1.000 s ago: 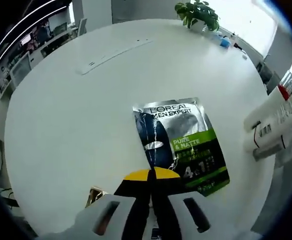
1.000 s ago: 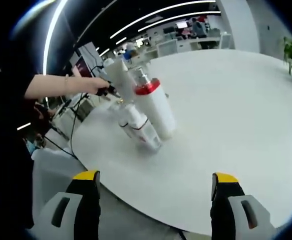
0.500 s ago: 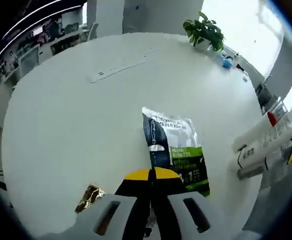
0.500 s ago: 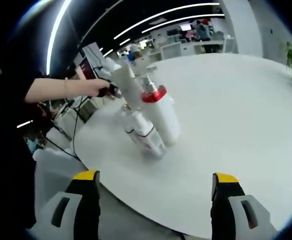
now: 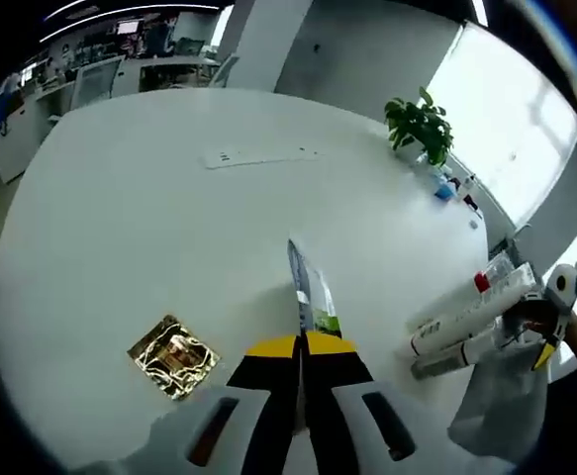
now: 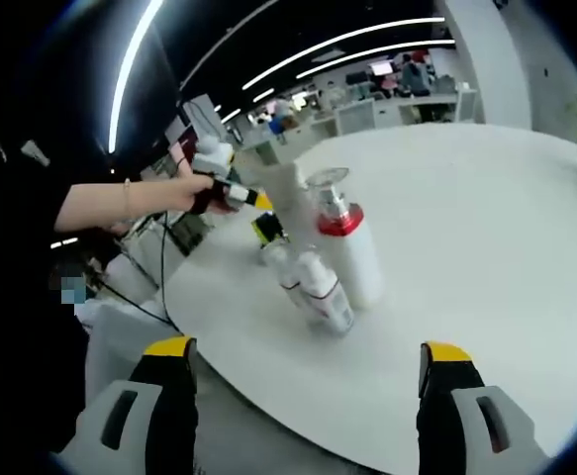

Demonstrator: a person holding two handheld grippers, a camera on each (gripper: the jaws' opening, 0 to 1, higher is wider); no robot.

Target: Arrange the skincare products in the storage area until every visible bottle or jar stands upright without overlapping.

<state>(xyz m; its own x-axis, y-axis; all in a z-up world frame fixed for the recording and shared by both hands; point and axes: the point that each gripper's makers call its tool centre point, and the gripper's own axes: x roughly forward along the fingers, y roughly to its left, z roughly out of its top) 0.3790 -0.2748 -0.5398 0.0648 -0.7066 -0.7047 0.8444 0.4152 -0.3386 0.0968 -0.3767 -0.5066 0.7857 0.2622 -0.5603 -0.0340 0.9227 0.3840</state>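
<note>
My left gripper (image 5: 301,346) is shut on a silver, black and green face-mask sachet (image 5: 308,292), which I see edge-on and held off the white table (image 5: 140,228). In the right gripper view a hand holds that left gripper (image 6: 256,201) with the pale sachet (image 6: 286,190) just left of the bottles. A white pump bottle with a red collar (image 6: 355,259) stands there, and smaller white bottles (image 6: 316,289) lean or lie against its left side. The same bottles (image 5: 466,319) sit at the table's right edge. My right gripper (image 6: 306,351) is open and holds nothing, a good way short of the bottles.
A gold foil packet (image 5: 174,351) lies on the table left of my left jaws. A power strip (image 5: 258,155) and a potted plant (image 5: 419,124) stand far off. The right gripper (image 5: 542,341) hangs past the table edge. A person's arm (image 6: 120,198) reaches in.
The left gripper has turned with the sachet, which showed its printed face before and is now edge-on. The gold packet has come into view. The right gripper stays open.
</note>
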